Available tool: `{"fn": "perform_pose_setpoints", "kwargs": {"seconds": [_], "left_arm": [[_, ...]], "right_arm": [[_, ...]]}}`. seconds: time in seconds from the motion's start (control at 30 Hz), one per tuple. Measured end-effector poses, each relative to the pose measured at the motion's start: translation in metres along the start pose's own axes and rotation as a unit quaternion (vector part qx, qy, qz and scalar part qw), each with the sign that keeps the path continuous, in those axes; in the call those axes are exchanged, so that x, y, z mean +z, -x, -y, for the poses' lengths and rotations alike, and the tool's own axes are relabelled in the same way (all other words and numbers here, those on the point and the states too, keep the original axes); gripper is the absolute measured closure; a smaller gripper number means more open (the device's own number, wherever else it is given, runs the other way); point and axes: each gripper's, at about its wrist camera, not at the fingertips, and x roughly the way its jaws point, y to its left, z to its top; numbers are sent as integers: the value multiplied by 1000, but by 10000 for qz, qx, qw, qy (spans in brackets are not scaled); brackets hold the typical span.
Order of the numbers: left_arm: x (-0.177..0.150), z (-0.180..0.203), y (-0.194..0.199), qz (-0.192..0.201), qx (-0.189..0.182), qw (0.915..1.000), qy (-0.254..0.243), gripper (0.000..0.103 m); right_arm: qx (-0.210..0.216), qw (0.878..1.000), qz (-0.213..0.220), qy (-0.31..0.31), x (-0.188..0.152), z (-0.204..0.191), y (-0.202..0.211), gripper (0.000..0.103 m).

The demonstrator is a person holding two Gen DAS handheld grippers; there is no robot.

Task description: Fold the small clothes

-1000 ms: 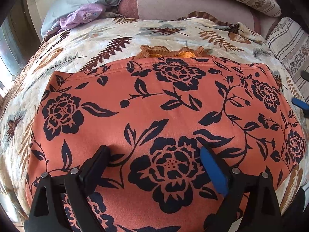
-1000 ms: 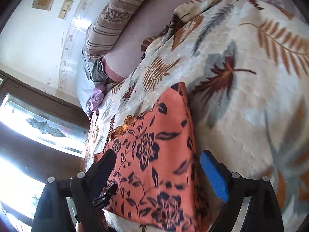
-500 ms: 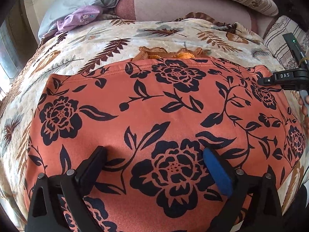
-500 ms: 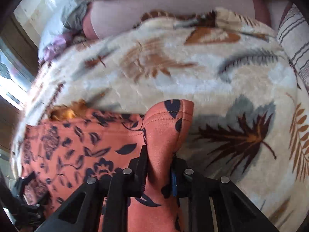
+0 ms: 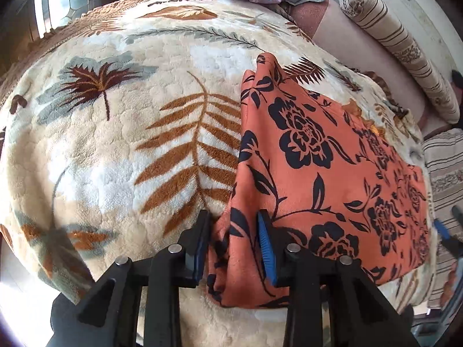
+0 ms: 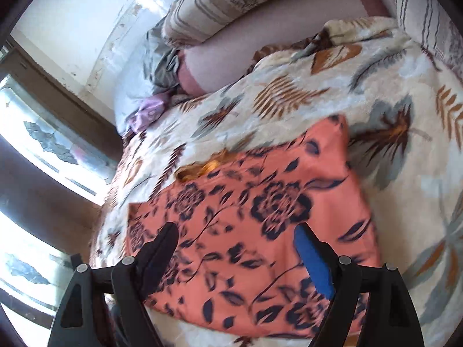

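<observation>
Only the left wrist view shows the left hand-held gripper (image 5: 233,241) pinching the garment's (image 5: 327,173) edge.

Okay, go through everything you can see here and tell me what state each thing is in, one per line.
Orange floral garment: lying on the blanket, left edge bunched and lifted.
Left tool: jaws just closed, shut on the garment's bunched edge.
Right tool: jaws just opened, open above the garment, holding nothing.
Leaf-print blanket: spread out flat.
Striped bolster: lying along the wall.
</observation>
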Motion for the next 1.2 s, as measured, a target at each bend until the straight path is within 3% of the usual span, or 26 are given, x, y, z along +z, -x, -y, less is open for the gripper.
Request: {"fn": "perform_pose_setpoints", "kwargs": {"seconds": [0.13,0.23,0.3,0.37,0.43,0.47,0.5,0.53,0.6,0.63,0.67,0.73,0.77,0.83,0.9,1.0,1.1,1.2], "left_arm": [[-2,-14,9,-198,-265,9989,346,68],[14,-3,18,-40,-105,9999,65,64],[38,11,19,191,-164,9995,-168,32],[66,25,10,394,-232,9987,-238,25],[99,36,-17,264,-298,9987,-304,25],[112,37,-32,204,-261,9989,-337,29],[122,34,-50,114,3,9994,-330,66],[131,26,-69,-100,335,9991,-258,84],[139,-1,-78,-109,-274,9981,549,83],[139,-5,-72,-73,-346,9969,708,83],[138,-3,-61,127,-154,9978,639,83],[127,2,-40,490,591,9965,326,83],[120,3,-31,537,686,9960,218,80],[103,4,-15,582,594,9964,167,69],[82,18,0,690,631,9956,-40,42],[51,49,17,1006,642,9918,-466,27],[24,90,18,1047,450,9887,-978,26],[8,129,7,995,485,9835,-1431,26]], "right_arm": [[-306,9982,-518,-21,-44,2,-35,18],[-197,9990,-384,-114,-49,5,-33,18],[-109,9987,-418,-275,-47,9,-33,18],[-71,9984,-438,-349,-46,12,-34,18],[-65,9985,-432,-326,-46,12,-33,18],[-58,9986,-424,-309,-47,12,-33,18],[-33,9987,-412,-304,-47,13,-32,18],[9,9987,-400,-318,-47,15,-30,18],[140,9981,-372,-470,-47,21,-26,18],[182,9975,-351,-580,-47,24,-24,18],[231,9968,-306,-694,-48,27,-20,18],[357,9947,-163,-956,-53,34,-10,18],[400,9931,-68,-1096,-57,37,-4,18],[509,9894,169,-1350,-69,42,10,18],[590,9825,420,-1719,-87,50,24,18],[754,9588,775,-2628,-119,76,39,17],[728,9414,1004,-3135,-125,98,46,14],[819,9341,1277,-3231,-105,111,49,14]]}}
